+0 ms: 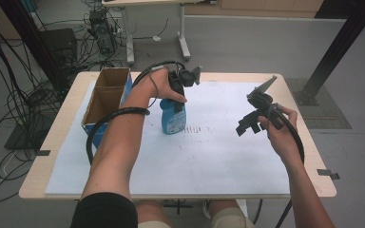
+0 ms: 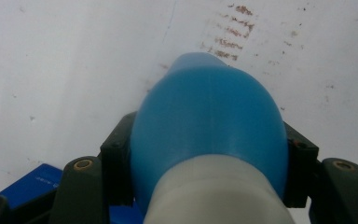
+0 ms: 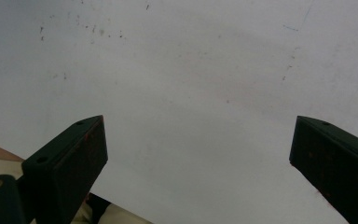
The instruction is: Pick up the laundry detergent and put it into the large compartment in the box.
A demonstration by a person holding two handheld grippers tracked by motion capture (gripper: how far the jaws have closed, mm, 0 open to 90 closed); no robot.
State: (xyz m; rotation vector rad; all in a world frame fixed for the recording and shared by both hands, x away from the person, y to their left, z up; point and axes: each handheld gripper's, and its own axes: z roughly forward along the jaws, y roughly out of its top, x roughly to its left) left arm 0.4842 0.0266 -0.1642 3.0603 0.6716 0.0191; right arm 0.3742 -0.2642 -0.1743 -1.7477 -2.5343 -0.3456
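A brown cardboard box (image 1: pixel 105 97) with two open parts sits at the left side of your counter (image 1: pixel 57 133), just beside the blue bottle (image 1: pixel 173 116). The box has a blue side low down. A white sheet (image 1: pixel 209 156) covers most of the counter, and it has a patch of small brown marks (image 1: pixel 192 128) right next to the bottle. Nothing lies between your two hands. The blue bottle stands upright on the sheet, near the middle and a bit to the left. It has a label on its front, but the words are too small to read. Your left gripper (image 1: pixel 177 95) comes down on the bottle from above, and its jaws are clamped on the bottle's blue shoulder, just under the white neck (image 2: pixel 216 191). Your left arm reaches forward across the sheet, with the black cable looping around it. Your right gripper (image 1: pixel 247 124) is held up over the right side of the sheet, well apart from the bottle. It points down and to the left, and its jaws are wide apart with nothing in them.
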